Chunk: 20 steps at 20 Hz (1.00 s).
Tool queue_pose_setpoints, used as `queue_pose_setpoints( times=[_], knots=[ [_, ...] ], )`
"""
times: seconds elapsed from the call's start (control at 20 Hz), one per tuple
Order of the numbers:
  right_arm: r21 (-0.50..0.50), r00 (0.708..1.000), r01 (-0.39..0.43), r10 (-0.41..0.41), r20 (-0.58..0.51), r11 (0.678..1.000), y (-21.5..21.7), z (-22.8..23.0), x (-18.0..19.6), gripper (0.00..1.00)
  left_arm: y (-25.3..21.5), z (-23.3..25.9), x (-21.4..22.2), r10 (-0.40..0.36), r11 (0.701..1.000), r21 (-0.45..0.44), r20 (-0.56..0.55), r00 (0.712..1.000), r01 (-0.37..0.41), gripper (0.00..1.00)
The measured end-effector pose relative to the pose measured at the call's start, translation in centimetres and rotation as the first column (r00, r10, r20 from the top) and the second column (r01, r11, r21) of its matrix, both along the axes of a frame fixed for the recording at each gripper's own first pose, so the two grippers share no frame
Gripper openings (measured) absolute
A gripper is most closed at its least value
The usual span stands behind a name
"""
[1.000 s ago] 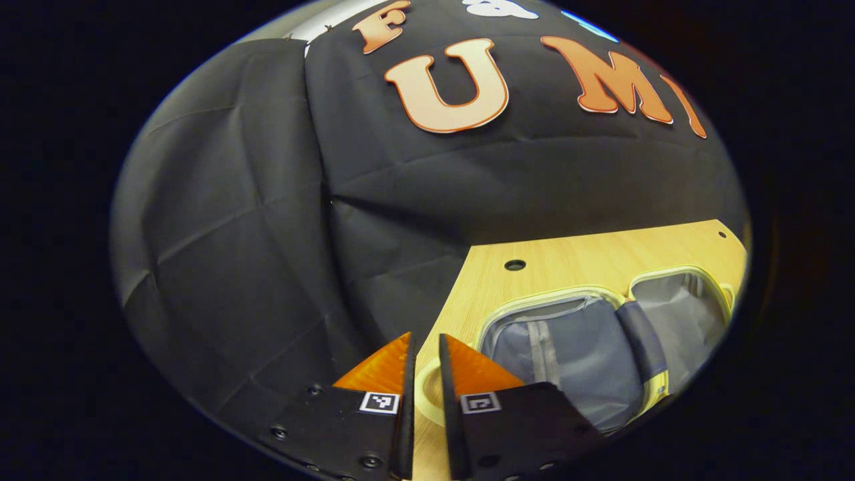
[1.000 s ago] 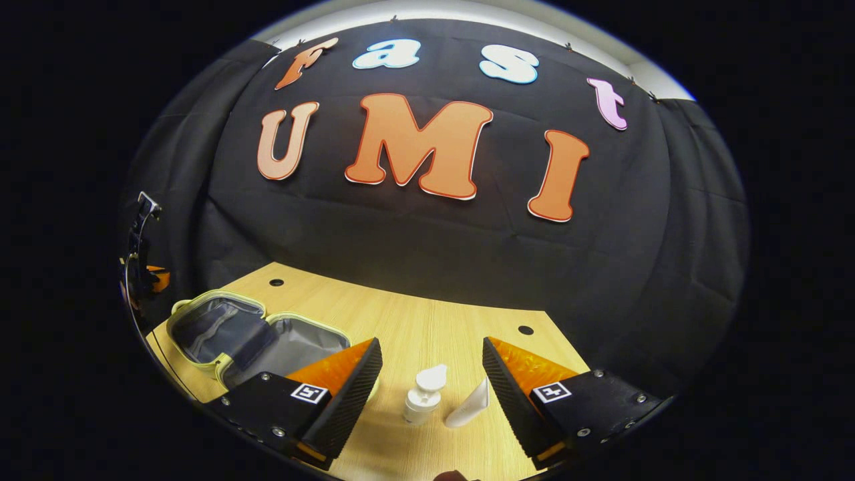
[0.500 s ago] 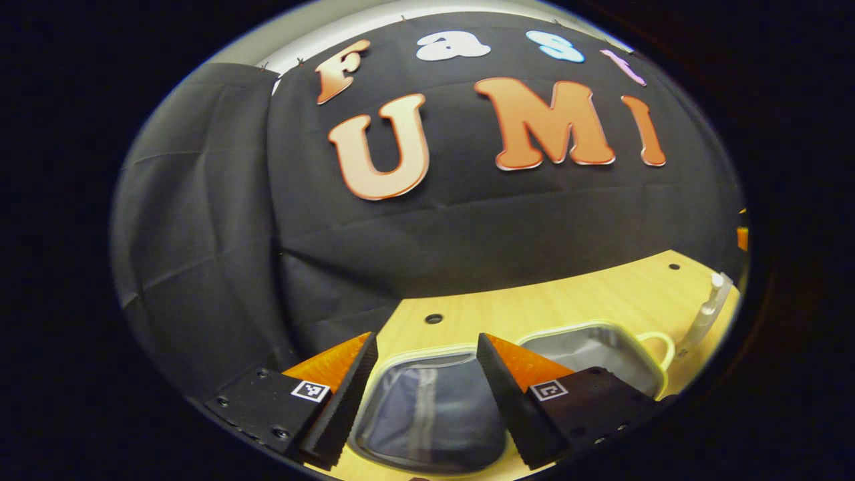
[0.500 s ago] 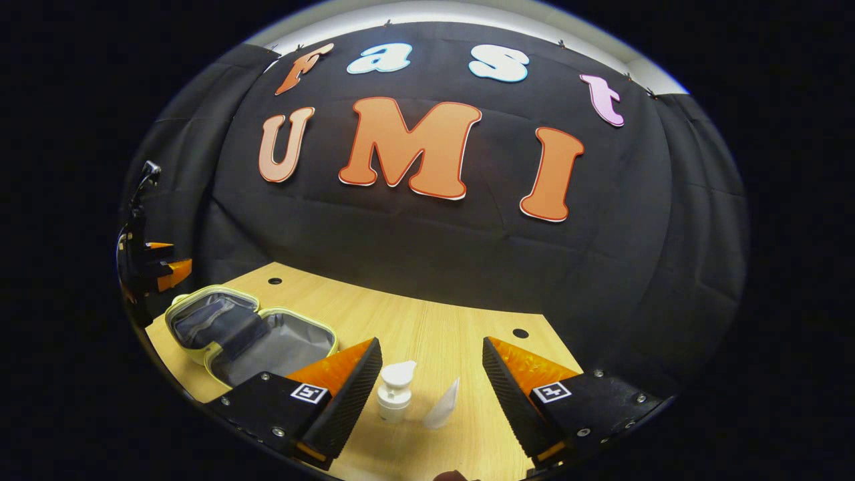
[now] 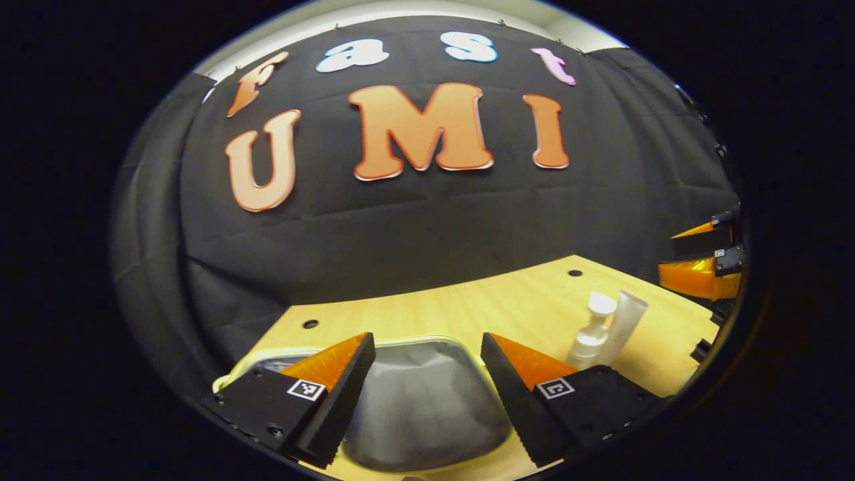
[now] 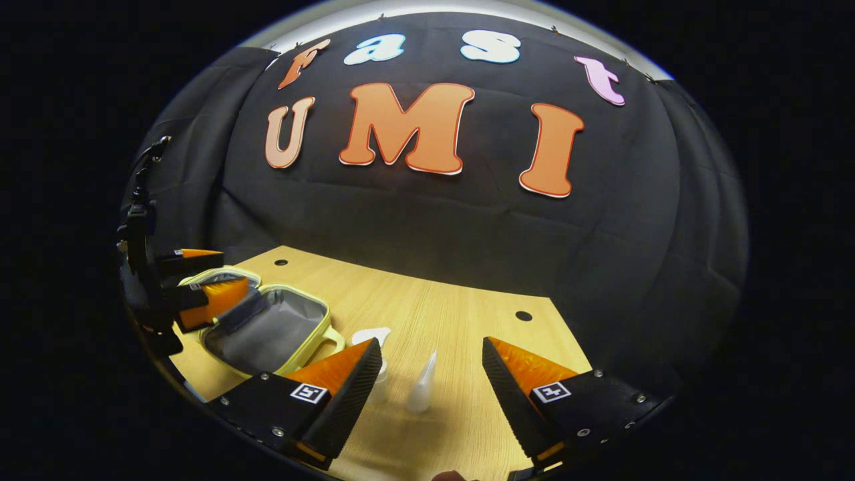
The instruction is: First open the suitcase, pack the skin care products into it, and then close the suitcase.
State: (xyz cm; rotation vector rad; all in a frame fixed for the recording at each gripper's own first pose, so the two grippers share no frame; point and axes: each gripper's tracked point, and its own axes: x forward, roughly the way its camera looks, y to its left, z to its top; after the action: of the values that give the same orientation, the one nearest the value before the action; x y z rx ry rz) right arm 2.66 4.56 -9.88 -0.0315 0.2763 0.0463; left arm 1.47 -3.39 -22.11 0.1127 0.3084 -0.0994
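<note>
The small suitcase (image 5: 414,394) lies open on the wooden table, pale yellow rim around grey lining, right under my left gripper (image 5: 424,347), which is open and holds nothing. A white pump bottle (image 5: 591,331) and a white tube (image 5: 624,321) stand to the right of the case. In the right gripper view the tube (image 6: 422,387) stands between the spread fingers of my open right gripper (image 6: 431,351). There the pump bottle (image 6: 371,337) is partly hidden behind its left finger. The suitcase (image 6: 267,331) lies at the left with the left gripper (image 6: 230,270) over its far half.
The wooden table (image 6: 454,314) has small round holes near its back edge and ends at the black cloth wall. My right gripper (image 5: 668,252) shows at the far right of the left gripper view, above the table's right edge.
My left gripper has gone from shut to open and swung right over the open suitcase. The right gripper has shifted, so the bottle and tube now sit further left between its fingers.
</note>
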Motion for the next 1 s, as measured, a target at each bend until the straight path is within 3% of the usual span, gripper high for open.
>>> queue_pose_setpoints(
  times=[0.25,0.5,0.85,0.95,1.0],
  knots=[
    [-0.034,0.998,-0.059,0.06,0.006,0.998,-1.1,-1.8,-0.2,0.96,-3.9,-1.2,-0.2,-0.095,0.995,-0.038,0.002,0.995,0.095,0.99],
    [-0.013,0.998,-0.057,0.057,0.011,0.998,-2.9,-3.8,-0.9,0.96,-7.1,-3.2,-0.9,-0.196,0.979,-0.053,-0.033,0.98,0.195,0.99],
    [0.005,0.998,-0.06,0.06,-0.018,0.998,-3.5,-7.4,-1.1,0.96,-10.0,-6.0,-1.6,-0.257,0.963,-0.118,-0.121,0.959,0.243,0.99],
    [0.014,0.998,-0.063,0.064,-0.031,0.998,-3.5,-8.4,-0.9,0.96,-10.8,-6.5,-1.5,-0.275,0.956,-0.142,-0.133,0.952,0.257,0.96],
    [0.028,0.997,-0.069,0.07,-0.04,0.997,-3.5,-8.9,-0.8,0.96,-11.2,-6.8,-1.6,-0.286,0.952,-0.16,-0.145,0.947,0.263,0.88]
  ],
)
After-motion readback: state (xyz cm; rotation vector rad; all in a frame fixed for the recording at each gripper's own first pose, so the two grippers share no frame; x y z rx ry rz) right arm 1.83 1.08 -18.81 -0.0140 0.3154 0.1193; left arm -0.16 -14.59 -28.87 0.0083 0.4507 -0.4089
